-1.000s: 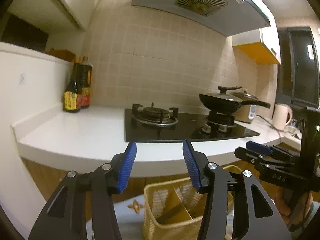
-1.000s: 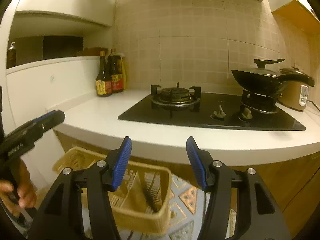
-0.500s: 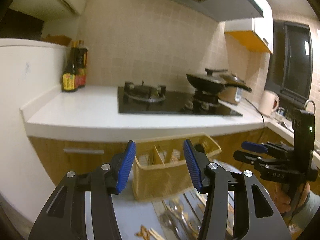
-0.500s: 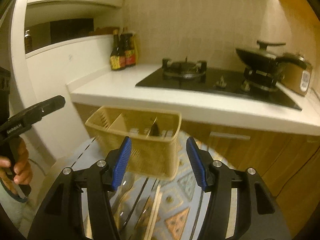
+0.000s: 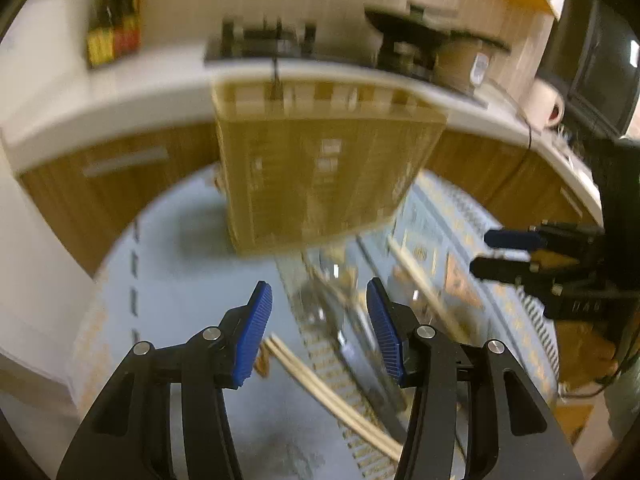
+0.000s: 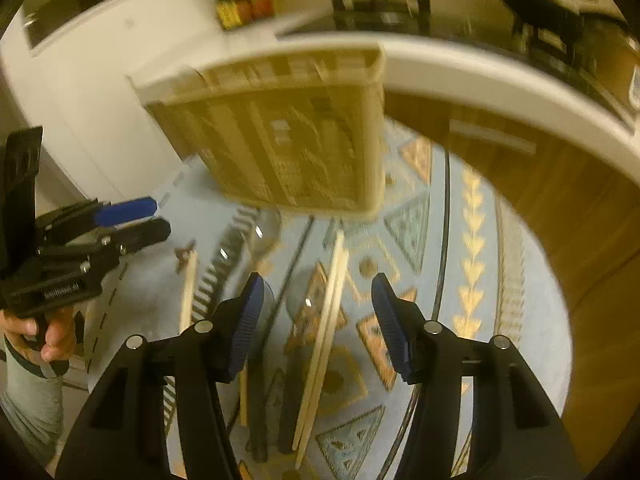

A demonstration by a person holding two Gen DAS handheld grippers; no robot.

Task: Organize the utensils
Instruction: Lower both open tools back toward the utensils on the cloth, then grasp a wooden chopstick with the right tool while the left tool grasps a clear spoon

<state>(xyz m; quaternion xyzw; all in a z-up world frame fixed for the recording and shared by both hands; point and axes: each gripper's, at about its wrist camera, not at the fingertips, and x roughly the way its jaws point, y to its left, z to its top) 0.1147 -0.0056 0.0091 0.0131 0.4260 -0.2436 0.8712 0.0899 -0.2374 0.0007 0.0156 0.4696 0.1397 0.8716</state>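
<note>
Hovering above a patterned blue cloth [image 5: 180,280], the left gripper [image 5: 316,312] has its blue pads spread apart with nothing between them; the right gripper [image 6: 318,304] is likewise spread wide and empty. Both views are motion-blurred. A yellow slotted utensil basket [image 5: 320,176] stands on the cloth at 12 o'clock from the left gripper, in front of the white counter edge [image 5: 120,108]; in the right wrist view the same basket [image 6: 288,140] sits at 11 o'clock. Pale wooden chopsticks [image 6: 324,340] lie on the cloth directly between the right gripper's fingers, running 12 to 6 o'clock. A second pair of chopsticks [image 5: 332,392] lies at 6 o'clock below the left gripper's pads. Shiny metal utensils [image 5: 340,300] lie between the left fingers; type cannot be told through the blur. Sauce bottles [image 5: 114,36] stand on the counter at 10 o'clock.
</note>
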